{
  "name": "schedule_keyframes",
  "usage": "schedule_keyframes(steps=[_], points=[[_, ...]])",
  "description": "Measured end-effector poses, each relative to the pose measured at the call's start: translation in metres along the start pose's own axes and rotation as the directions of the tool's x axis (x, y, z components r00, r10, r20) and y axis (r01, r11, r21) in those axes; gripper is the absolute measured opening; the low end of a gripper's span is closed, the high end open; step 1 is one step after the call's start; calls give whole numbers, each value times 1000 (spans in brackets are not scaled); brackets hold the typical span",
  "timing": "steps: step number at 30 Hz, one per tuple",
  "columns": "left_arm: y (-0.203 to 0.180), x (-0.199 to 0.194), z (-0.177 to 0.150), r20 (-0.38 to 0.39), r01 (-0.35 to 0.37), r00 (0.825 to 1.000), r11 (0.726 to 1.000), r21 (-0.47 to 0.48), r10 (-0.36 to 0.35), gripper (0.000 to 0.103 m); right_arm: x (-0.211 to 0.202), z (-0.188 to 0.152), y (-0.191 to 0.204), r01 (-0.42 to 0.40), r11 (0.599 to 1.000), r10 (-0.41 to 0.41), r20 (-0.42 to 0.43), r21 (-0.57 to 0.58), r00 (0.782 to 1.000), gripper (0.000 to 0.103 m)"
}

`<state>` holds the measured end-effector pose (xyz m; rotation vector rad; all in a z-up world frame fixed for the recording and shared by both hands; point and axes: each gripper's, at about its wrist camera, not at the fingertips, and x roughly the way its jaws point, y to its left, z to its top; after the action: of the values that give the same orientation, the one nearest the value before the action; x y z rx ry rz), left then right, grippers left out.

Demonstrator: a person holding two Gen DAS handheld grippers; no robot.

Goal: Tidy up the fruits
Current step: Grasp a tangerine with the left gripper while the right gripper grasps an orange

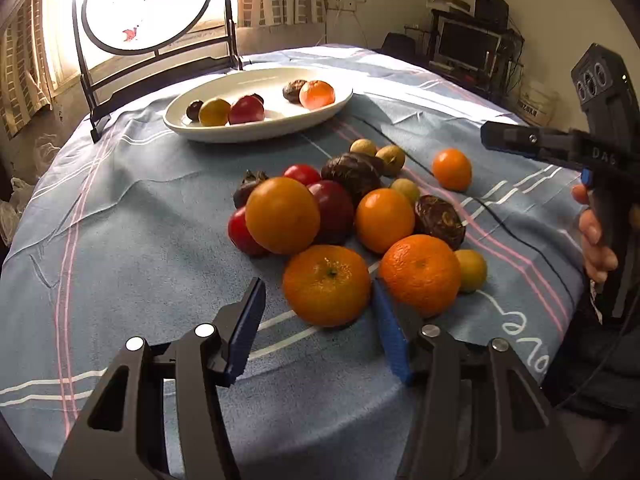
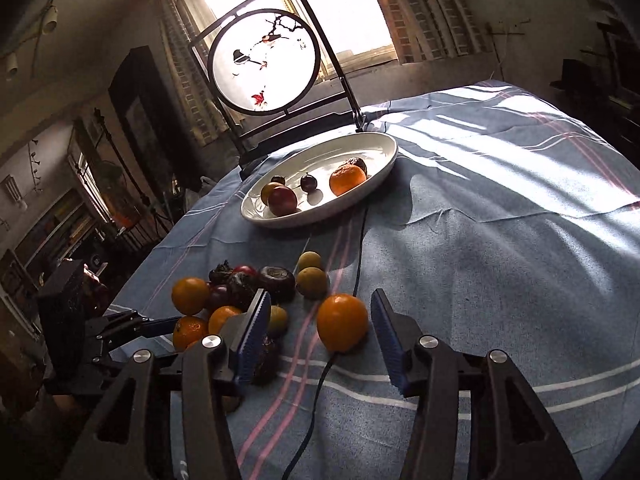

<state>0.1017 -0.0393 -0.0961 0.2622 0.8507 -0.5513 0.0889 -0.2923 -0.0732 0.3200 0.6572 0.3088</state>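
A pile of fruit (image 1: 344, 200) lies on the blue striped cloth: several oranges, red and dark ones, small yellow-green ones. My left gripper (image 1: 316, 292) is open around the nearest orange (image 1: 326, 284); its right pad is at the peel and the left pad stands clear. My right gripper (image 2: 320, 312) is open around a lone orange (image 2: 342, 322), with a gap on both sides. That lone orange (image 1: 452, 169) lies right of the pile, and the right gripper (image 1: 516, 140) comes in there from the right. The white oval dish (image 1: 280, 124) behind holds several fruits.
A round painted screen in a black stand (image 1: 148, 4) rises behind the dish (image 2: 320, 152). A black cable (image 2: 320, 380) runs over the cloth past the lone orange. A person's hand (image 1: 596, 240) holds the right gripper. The left gripper (image 2: 132, 326) reaches in at the pile's near left.
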Motion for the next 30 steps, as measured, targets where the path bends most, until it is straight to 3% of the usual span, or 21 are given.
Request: schedule_keyframes(steps=[6, 11, 16, 17, 18, 21, 25, 30], points=[[4, -6, 0, 28, 16, 999, 998, -57, -14, 42, 11, -2, 4, 99, 995, -100, -47, -21, 994, 52], [11, -30, -11, 75, 45, 997, 993, -112, -37, 42, 31, 0, 17, 219, 970, -232, -126, -107, 965, 52], [18, -46, -16, 98, 46, 995, 989, -138, -32, 42, 53, 7, 19, 261, 956, -282, -186, -131, 941, 52], [20, -48, -16, 103, 44, 994, 989, -143, -29, 42, 56, 7, 17, 258, 958, -279, -200, -125, 939, 47], [21, -49, -16, 108, 41, 994, 988, -149, -25, 42, 59, 6, 17, 237, 963, -260, -214, -128, 941, 34], [27, -53, -18, 118, 36, 993, 985, -168, -16, 42, 52, 3, 24, 239, 958, -265, -177, -155, 948, 34], [30, -61, -18, 143, 31, 990, 984, -175, -5, 42, 31, 2, 20, 136, 986, -147, -122, -92, 982, 34], [27, -72, -18, 171, 22, 985, 986, -164, 7, 42, 17, 0, 9, 102, 994, -105, -105, -36, 989, 34]])
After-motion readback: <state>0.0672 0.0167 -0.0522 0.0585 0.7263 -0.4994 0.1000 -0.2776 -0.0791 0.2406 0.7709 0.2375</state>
